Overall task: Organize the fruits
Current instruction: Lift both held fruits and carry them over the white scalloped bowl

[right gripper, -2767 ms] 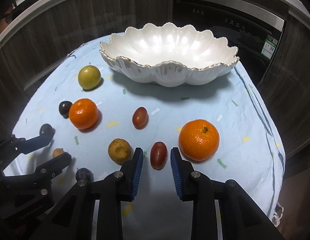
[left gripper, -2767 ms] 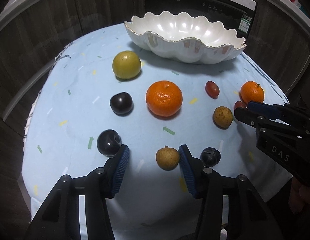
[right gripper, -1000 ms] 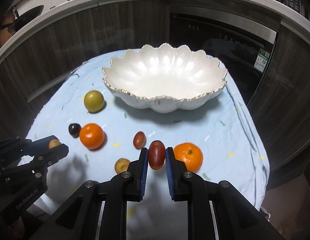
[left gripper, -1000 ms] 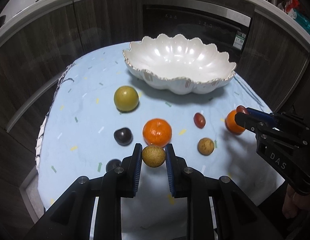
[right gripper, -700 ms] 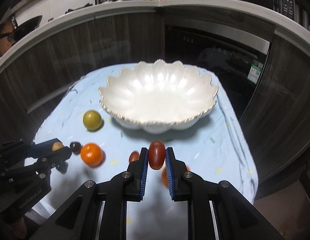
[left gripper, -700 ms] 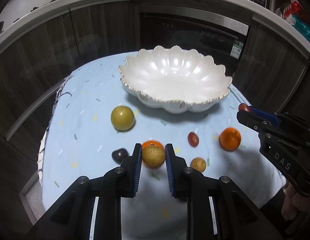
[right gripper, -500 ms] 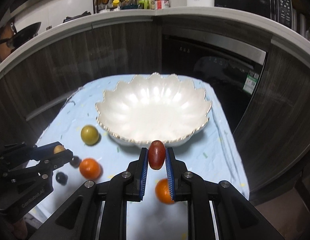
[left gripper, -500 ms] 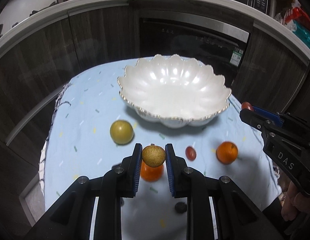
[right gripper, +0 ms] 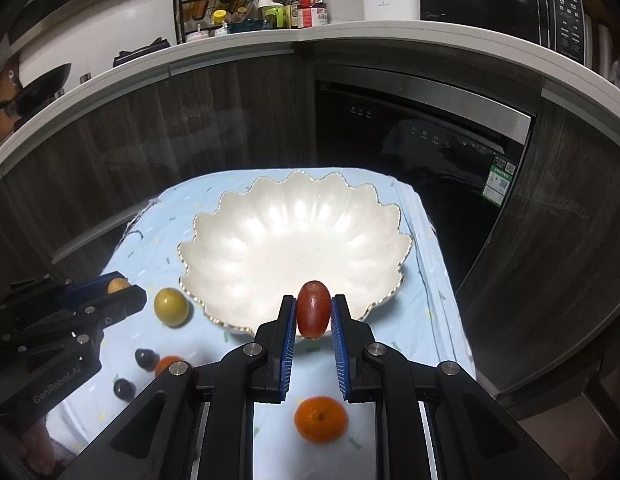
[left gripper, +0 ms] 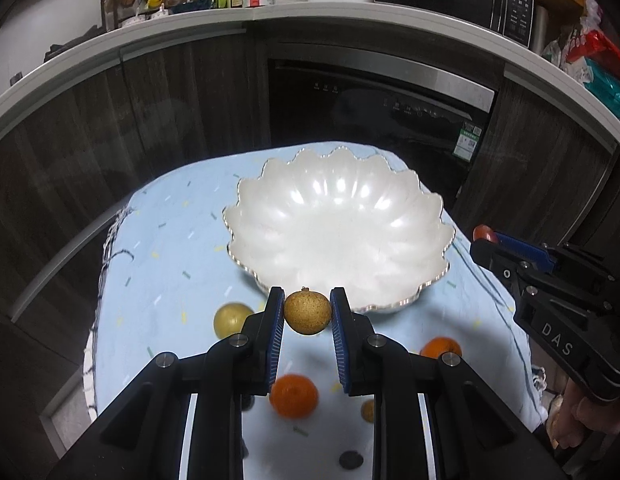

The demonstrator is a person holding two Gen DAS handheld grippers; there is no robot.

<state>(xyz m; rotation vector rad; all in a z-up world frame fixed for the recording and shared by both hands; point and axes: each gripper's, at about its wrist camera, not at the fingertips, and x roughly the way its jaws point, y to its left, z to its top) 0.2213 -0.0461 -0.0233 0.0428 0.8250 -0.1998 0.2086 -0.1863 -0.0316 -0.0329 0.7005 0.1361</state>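
Lifted clear of the table point(left gripper: 157, 280) since a second ago, both tools now up near the white scalloped bowl point(left gripper: 338, 236), with the loose fruit fallen away below. Left tool point(left gripper: 307, 312) clenched on the speckled brown fruit point(left gripper: 307, 311), hanging just short of the bowl's near rim; right tool point(right gripper: 314, 316) clenched on the red oval fruit point(right gripper: 313, 314), likewise at the near rim in its own view. Bowl empty inside. Green-yellow fruit point(right gripper: 171, 306) just beside the bowl's left edge, orange mandarin point(right gripper: 320, 419) and dark plums point(right gripper: 146, 358) on the table nearer than the bowl. To do this step well: carry each fruit forward past the scalloped rim and over the bowl's middle, lower close to the glazed floor before letting go, since round fruit will likely roll or bounce off the sloping wall if dropped from height. Release one at a time, keeping the two tools apart over the bowl. Open slowly and withdraw upward, clear of the gilt edge.
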